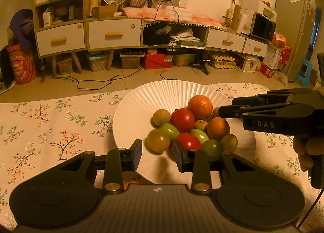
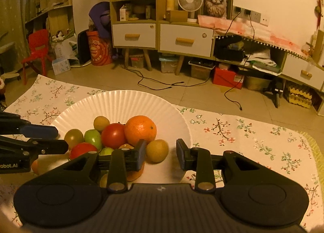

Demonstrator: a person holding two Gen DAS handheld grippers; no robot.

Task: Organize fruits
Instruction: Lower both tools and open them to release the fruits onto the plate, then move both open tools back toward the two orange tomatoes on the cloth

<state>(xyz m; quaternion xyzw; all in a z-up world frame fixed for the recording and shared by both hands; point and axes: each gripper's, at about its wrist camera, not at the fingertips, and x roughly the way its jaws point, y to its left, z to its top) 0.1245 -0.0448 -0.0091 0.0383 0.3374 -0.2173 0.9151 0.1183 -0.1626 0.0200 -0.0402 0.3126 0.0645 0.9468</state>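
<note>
Reading "DAS" on right hand-held gripper [image 1: 219,112], above fruit plate [image 1: 141,99]

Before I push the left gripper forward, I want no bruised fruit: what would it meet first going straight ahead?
Most likely the olive-brown round fruit at the pile's near edge on the white fluted paper plate; it sits between the open jaws' line, though depth is uncertain.

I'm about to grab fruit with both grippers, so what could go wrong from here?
1. The fruits are heaped touching on the paper plate; pulling one may send the big orange rolling.
2. The left gripper and right gripper, both open, crowd one pile and could collide.
3. The light plate may slide on the floral tablecloth.
</note>
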